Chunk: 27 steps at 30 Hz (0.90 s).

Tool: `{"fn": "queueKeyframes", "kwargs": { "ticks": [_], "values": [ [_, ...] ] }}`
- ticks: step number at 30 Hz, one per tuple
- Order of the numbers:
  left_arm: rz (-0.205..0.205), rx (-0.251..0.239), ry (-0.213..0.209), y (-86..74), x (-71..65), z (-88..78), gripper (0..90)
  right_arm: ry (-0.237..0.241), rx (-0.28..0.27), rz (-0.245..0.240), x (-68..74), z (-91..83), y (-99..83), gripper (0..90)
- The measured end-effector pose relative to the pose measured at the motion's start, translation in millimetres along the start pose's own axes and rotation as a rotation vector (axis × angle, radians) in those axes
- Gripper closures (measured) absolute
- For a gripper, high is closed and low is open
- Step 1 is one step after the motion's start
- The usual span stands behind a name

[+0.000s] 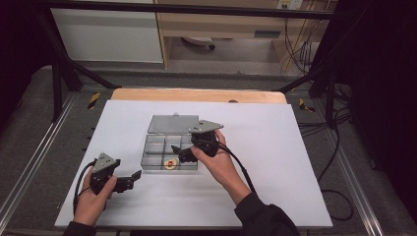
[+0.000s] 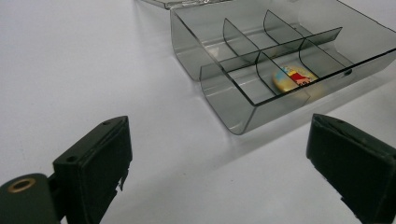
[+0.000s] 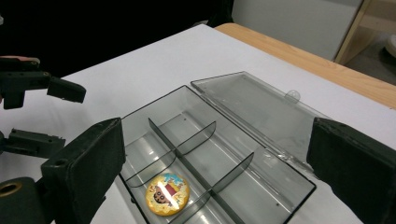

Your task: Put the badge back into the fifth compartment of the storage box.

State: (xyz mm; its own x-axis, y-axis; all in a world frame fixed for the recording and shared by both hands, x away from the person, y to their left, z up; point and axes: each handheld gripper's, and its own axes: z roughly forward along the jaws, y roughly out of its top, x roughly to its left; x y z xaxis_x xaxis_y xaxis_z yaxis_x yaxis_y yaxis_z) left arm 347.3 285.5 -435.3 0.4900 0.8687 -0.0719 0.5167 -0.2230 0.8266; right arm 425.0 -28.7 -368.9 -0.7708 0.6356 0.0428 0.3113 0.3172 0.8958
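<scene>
A clear grey compartment box lies on the white table sheet with its lid folded back flat. A round yellow badge with a small figure on it rests in the middle compartment of the near row. My right gripper hovers just over the box's near right part, open, with nothing between its jaws; in the right gripper view the badge lies below and between them. My left gripper rests low at the front left, open and empty, pointing at the box and the badge.
The white sheet covers a wooden table whose far edge shows. Black frame bars and cables stand around the table. The left gripper appears at the left of the right gripper view.
</scene>
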Motion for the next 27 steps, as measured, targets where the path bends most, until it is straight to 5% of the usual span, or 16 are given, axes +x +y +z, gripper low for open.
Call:
{"fn": "queueKeyframes", "kwargs": {
  "ticks": [27],
  "values": [
    [-0.003, -0.01, -0.013, -0.2, -0.5, -1.5, 7.2, -0.025, -0.056, 0.061, -28.6, -23.0, 3.2, 4.8]
  ]
}}
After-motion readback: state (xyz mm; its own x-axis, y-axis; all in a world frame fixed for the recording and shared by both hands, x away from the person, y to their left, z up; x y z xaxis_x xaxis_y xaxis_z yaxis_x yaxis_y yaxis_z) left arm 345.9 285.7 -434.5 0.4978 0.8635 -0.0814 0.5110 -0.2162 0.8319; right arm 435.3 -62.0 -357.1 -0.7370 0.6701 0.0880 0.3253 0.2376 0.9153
